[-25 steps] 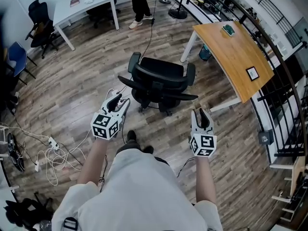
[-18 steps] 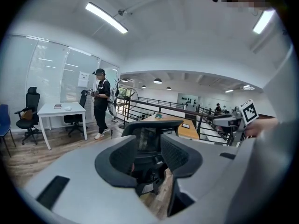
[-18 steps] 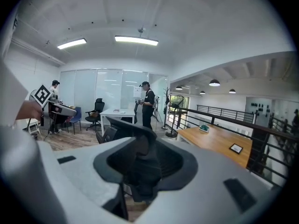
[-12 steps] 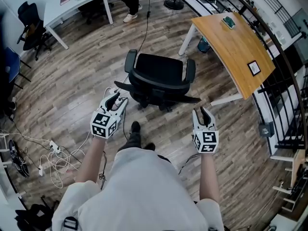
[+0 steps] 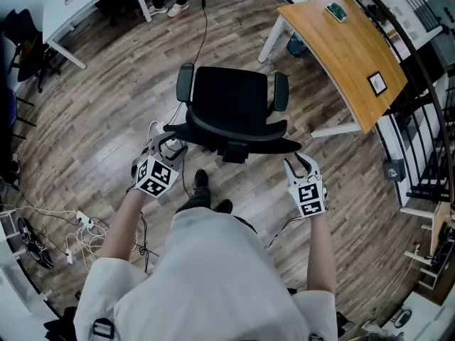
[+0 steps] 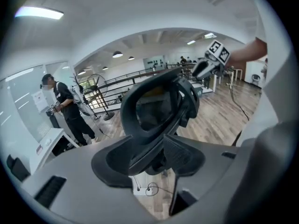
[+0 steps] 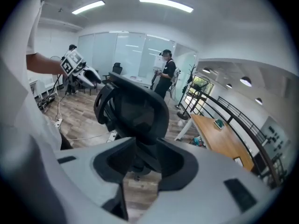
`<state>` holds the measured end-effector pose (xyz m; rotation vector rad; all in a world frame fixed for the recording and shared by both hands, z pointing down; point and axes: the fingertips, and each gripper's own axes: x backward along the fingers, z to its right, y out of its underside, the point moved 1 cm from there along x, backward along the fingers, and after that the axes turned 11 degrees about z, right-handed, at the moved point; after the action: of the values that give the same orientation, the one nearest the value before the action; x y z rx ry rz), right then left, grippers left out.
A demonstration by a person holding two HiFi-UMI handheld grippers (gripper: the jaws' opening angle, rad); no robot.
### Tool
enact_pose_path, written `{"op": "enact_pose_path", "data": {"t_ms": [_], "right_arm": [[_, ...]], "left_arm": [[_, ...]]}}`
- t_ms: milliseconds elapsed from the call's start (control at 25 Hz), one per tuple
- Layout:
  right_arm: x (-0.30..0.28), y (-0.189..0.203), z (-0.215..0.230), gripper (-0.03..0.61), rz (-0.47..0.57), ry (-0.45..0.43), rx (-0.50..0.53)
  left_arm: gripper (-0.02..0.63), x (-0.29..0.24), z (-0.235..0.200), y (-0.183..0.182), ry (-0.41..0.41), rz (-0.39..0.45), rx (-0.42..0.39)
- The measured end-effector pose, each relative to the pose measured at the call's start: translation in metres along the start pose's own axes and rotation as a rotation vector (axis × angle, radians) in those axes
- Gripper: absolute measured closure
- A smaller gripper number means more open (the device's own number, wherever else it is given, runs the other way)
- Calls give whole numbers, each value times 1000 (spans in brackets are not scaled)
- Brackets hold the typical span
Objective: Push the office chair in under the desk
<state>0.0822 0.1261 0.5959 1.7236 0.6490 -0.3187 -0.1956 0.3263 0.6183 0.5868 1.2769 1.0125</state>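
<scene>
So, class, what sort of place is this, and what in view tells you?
Probably an open-plan office or workshop: a black office chair on wood flooring, a wooden desk, and a white table further off.

The floor (image 5: 106, 119) is brown wood planks. A white table (image 5: 84, 4) stands far off. A black railing (image 5: 426, 187) runs along one side. Long lights (image 7: 166, 3) glow overhead.

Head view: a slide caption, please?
Left gripper, jaws opening with the office chair backrest between them; right gripper alongside; wooden desk beyond.
</scene>
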Motion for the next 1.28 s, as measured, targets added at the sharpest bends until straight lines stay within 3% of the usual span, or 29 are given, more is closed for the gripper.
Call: {"op": "enact_pose_path", "data": {"t_ms": [240,560,1080,1280], "right_arm": [[-26,17,-9,420,-147,-99,211],[-57,41,-18,413,-330,-161,438],[-99,87,-7,397,-458,-249,673],[-110,101,-7,399,-473,-275,798]], "left_arm": [[403,-26,-3,26,160,-120,-235],[396,-45,-4,57,299,-217,-457],[396,-76,-2,89,340,-339,-567],[479,-86,-6,94,313,-368,-623]]}}
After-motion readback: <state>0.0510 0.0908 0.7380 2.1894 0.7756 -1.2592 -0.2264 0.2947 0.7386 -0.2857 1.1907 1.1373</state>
